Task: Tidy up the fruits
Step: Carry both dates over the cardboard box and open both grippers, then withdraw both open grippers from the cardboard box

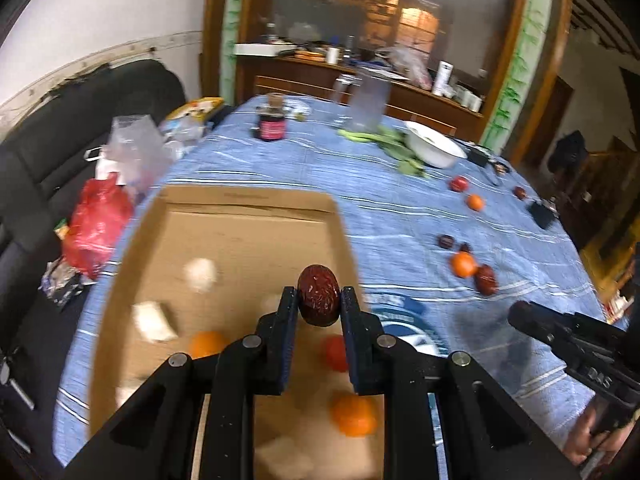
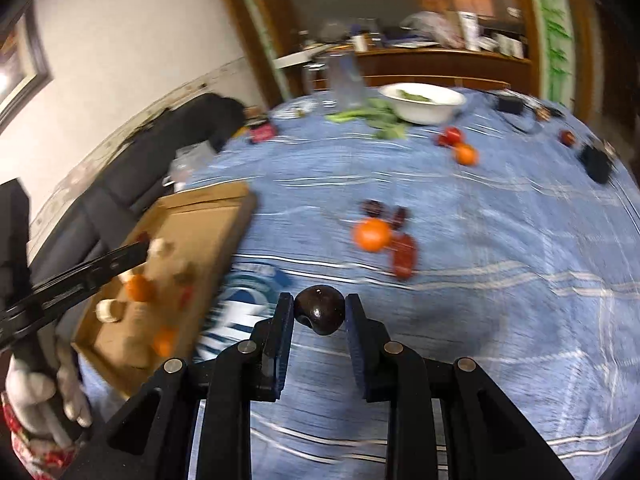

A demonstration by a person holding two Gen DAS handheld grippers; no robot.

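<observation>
My left gripper (image 1: 319,298) is shut on a wrinkled red date (image 1: 318,294) and holds it above the right side of a shallow cardboard box (image 1: 240,236). The box holds oranges (image 1: 354,415), a red fruit (image 1: 335,352) and white lumps (image 1: 154,321). My right gripper (image 2: 319,309) is shut on a dark plum (image 2: 320,310) above the blue tablecloth (image 2: 480,300), right of the box (image 2: 192,220). Loose fruit lies ahead: an orange (image 2: 372,234), a red date (image 2: 403,257), dark plums (image 2: 373,208). The right gripper also shows at the right edge of the left wrist view (image 1: 560,336).
A white bowl (image 1: 434,145) with greens (image 1: 384,140), a clear jug (image 1: 368,100) and a dark jar (image 1: 272,124) stand at the table's far side. A red apple (image 1: 459,183) and small orange (image 1: 475,201) lie far right. A black sofa (image 1: 60,152) with bags flanks the left.
</observation>
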